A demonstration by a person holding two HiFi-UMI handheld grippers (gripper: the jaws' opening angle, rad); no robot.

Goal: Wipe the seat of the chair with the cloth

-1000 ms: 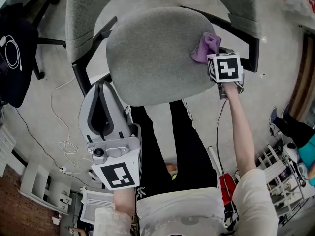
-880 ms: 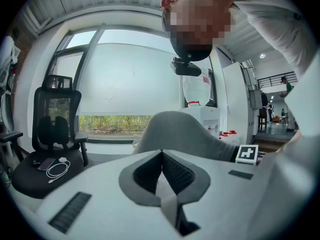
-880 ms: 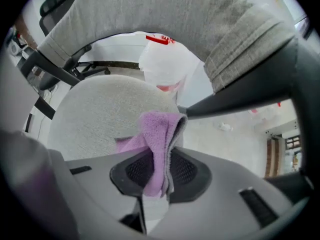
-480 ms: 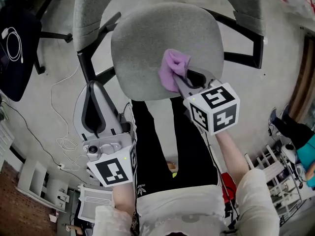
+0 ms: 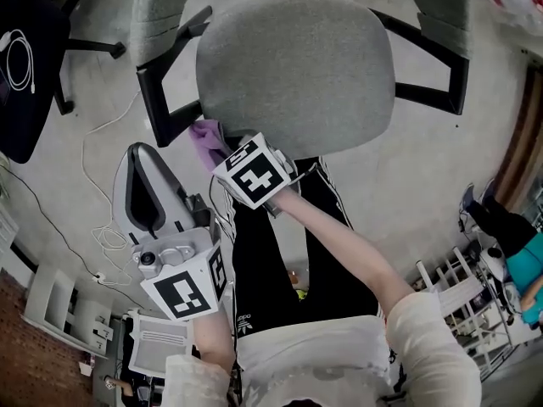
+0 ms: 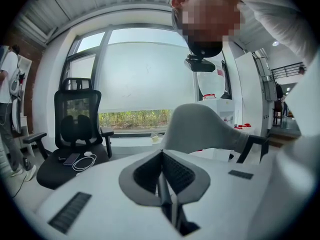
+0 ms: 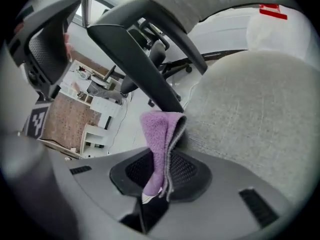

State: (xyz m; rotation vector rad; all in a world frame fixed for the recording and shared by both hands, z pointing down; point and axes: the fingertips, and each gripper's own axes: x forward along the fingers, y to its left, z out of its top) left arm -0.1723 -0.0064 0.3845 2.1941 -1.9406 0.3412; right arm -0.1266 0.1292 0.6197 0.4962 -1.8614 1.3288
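Observation:
The grey chair seat [image 5: 297, 66] fills the upper middle of the head view. My right gripper [image 5: 217, 148] is at the seat's front left corner, just under the black left armrest [image 5: 165, 108]. It is shut on a purple cloth [image 5: 205, 134], which hangs folded beside the seat edge. In the right gripper view the cloth [image 7: 161, 134] stands up from the shut right gripper [image 7: 159, 176], touching the seat's rim [image 7: 240, 109] below the armrest [image 7: 145, 59]. My left gripper [image 5: 142, 195] is held low at the left, away from the chair, shut and holding nothing [image 6: 162, 159].
A black office chair [image 5: 25, 66] with a white cable on it stands at the left, also seen ahead of the left gripper [image 6: 75, 129]. A white cord [image 5: 106, 227] trails over the floor. Low shelving [image 5: 59, 312] is at the bottom left. The person's legs [image 5: 280, 253] stand before the seat.
My right gripper has swept the cloth from the seat's far right side across to the front left corner. The left gripper has hardly moved.

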